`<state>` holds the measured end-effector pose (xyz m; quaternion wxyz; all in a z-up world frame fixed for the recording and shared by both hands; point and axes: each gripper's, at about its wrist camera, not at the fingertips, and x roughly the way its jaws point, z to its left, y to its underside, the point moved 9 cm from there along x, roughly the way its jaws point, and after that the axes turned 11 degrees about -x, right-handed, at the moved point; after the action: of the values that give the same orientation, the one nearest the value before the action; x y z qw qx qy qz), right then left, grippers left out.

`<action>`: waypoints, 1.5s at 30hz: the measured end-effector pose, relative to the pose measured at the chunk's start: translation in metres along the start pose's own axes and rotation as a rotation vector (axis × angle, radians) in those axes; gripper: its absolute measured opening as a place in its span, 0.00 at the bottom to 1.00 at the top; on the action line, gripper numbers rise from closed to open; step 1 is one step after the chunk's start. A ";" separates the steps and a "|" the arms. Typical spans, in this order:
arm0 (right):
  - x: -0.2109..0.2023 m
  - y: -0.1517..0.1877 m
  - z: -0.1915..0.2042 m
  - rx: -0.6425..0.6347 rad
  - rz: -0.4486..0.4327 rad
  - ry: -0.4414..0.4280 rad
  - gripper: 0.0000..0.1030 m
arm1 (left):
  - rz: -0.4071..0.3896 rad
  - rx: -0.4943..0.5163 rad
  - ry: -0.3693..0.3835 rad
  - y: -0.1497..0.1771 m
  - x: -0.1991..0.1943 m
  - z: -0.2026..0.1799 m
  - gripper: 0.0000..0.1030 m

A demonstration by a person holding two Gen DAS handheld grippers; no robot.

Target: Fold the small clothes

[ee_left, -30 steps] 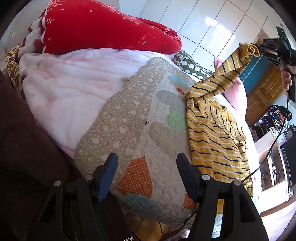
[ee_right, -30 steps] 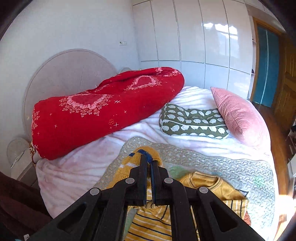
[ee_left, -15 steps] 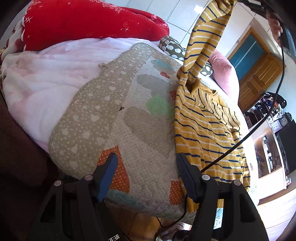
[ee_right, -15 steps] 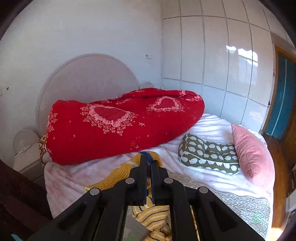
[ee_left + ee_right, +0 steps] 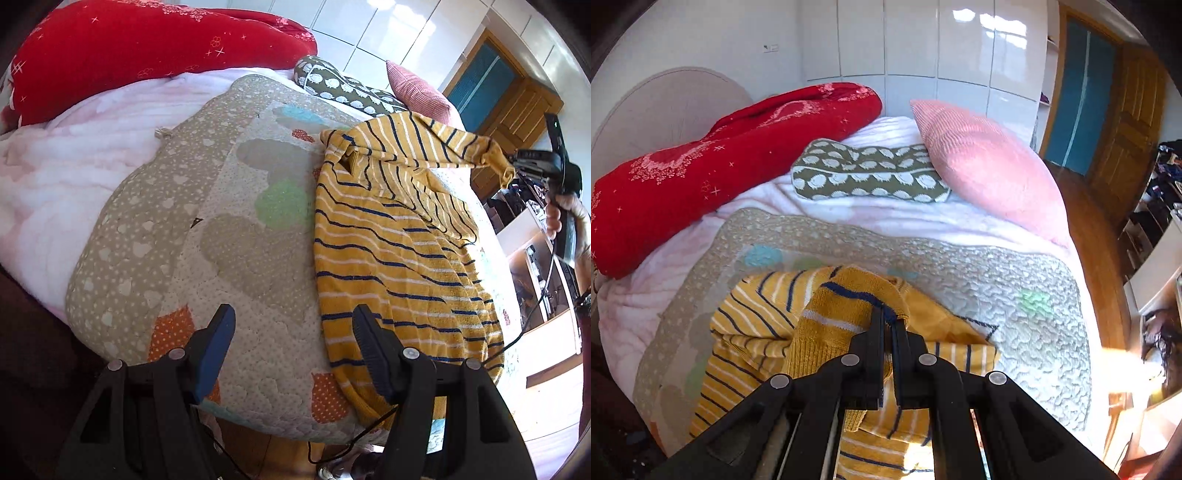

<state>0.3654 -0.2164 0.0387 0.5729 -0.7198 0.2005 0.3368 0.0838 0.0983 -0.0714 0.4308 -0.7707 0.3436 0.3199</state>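
A small yellow shirt with navy and white stripes (image 5: 391, 251) lies on a patterned quilt (image 5: 221, 221) on the bed. My right gripper (image 5: 888, 321) is shut on the shirt's sleeve cuff (image 5: 849, 306); in the left wrist view it (image 5: 517, 162) holds the sleeve (image 5: 424, 136) stretched across the shirt's upper body toward the right. My left gripper (image 5: 291, 339) is open and empty, low over the quilt's near edge, just left of the shirt's hem.
A red blanket roll (image 5: 720, 166), a green patterned cushion (image 5: 868, 173) and a pink pillow (image 5: 986, 162) lie at the head of the bed on a pale pink cover (image 5: 74, 147). A wooden door (image 5: 517, 107) and shelves stand to the right.
My right gripper has swung the sleeve from high above the bed down and to the right, across the shirt's body. My left gripper has stayed open near the quilt's edge.
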 end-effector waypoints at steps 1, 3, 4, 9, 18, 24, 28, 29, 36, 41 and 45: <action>0.011 0.021 -0.013 0.022 0.037 0.016 0.04 | -0.002 0.015 0.000 -0.004 0.003 -0.005 0.63; 0.036 0.064 -0.037 0.043 0.126 0.086 0.04 | -0.008 0.052 -0.006 -0.017 0.012 -0.017 0.63; 0.046 0.084 -0.045 0.043 0.166 0.119 0.04 | -0.010 0.071 -0.013 -0.024 0.017 -0.022 0.63; 0.058 0.128 -0.062 0.065 0.198 0.109 0.06 | -0.025 0.224 -0.051 -0.070 0.052 -0.066 0.63; 0.020 0.141 -0.058 0.147 0.086 0.015 0.46 | 0.173 0.140 0.149 -0.097 0.137 -0.140 0.63; 0.000 0.163 -0.057 0.284 0.036 -0.085 0.47 | 0.312 0.008 0.139 -0.116 0.208 -0.161 0.41; -0.014 0.162 -0.054 0.328 -0.013 -0.139 0.47 | 0.299 -0.072 0.109 -0.130 0.210 -0.144 0.10; -0.019 0.157 -0.051 0.322 -0.027 -0.146 0.47 | 0.264 -0.067 0.087 -0.132 0.203 -0.134 0.10; -0.003 0.080 0.018 0.207 -0.107 -0.286 0.47 | 0.239 -0.126 0.133 -0.112 0.186 -0.081 0.10; 0.061 0.032 0.112 0.159 -0.037 -0.484 0.47 | 0.213 -0.137 0.211 -0.106 0.186 -0.076 0.10; 0.112 0.006 0.174 0.102 0.032 -0.523 0.47 | 0.218 -0.156 0.288 -0.105 0.189 -0.076 0.10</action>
<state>0.3950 -0.0403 -0.0660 0.6354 -0.5753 0.0736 0.5098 0.2887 0.0242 -0.1417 0.2789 -0.7980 0.4571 0.2765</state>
